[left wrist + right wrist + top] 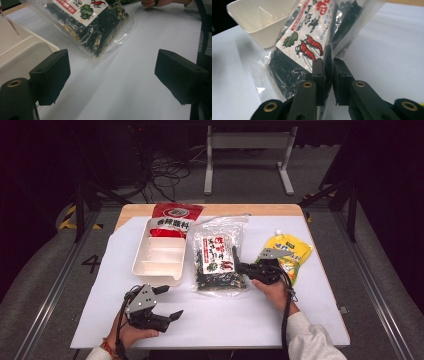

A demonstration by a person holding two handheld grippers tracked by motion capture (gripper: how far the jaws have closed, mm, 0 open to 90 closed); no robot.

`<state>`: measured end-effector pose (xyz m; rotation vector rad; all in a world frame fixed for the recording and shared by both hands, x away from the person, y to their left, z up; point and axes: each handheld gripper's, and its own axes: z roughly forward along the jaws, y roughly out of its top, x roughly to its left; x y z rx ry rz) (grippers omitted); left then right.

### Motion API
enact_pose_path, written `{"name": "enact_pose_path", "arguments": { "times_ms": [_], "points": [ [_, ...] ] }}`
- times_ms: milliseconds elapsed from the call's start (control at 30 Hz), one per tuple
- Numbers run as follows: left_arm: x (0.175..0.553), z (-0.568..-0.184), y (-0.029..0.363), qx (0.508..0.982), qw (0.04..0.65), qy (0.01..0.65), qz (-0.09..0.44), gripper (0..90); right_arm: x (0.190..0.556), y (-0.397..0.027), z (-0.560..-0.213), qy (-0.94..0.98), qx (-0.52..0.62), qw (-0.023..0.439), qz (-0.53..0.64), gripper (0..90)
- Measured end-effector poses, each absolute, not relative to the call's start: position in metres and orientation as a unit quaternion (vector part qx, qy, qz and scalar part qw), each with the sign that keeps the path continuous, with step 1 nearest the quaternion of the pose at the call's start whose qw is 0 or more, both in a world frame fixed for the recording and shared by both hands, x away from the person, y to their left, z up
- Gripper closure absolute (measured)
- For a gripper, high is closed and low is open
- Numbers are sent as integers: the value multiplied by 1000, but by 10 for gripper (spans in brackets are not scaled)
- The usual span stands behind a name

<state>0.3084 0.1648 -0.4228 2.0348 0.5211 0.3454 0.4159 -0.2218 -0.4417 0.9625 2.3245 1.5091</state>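
A clear bag of dark seaweed (219,256) with a white label showing red shrimps lies in the middle of the table. My right gripper (239,268) comes at it from the right. In the right gripper view its jaws (328,65) are shut on the bag's (299,47) thin plastic side edge. My left gripper (170,301) is near the table's front left, pointing right. Its jaws stand wide apart with nothing between them (112,67). Beyond them lie the bag's lower corner (95,27) and bare white sheet.
A white compartment tray (145,270) stands left of the bag, and a red packet (175,215) lies at its far end. A yellow pouch (292,251) lies on the right, behind my right hand. The tray's wall (22,50) is close to my left jaw.
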Motion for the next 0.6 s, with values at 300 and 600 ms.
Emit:
{"name": "enact_pose_path", "arguments": {
  "times_ms": [300, 600],
  "points": [
    [336, -413, 144, 828, 497, 226, 126, 132, 390, -229, -439, 784, 283, 123, 539, 827],
    [355, -401, 131, 812, 514, 252, 119, 132, 379, -230, -434, 789, 237, 135, 551, 825]
  ]
}}
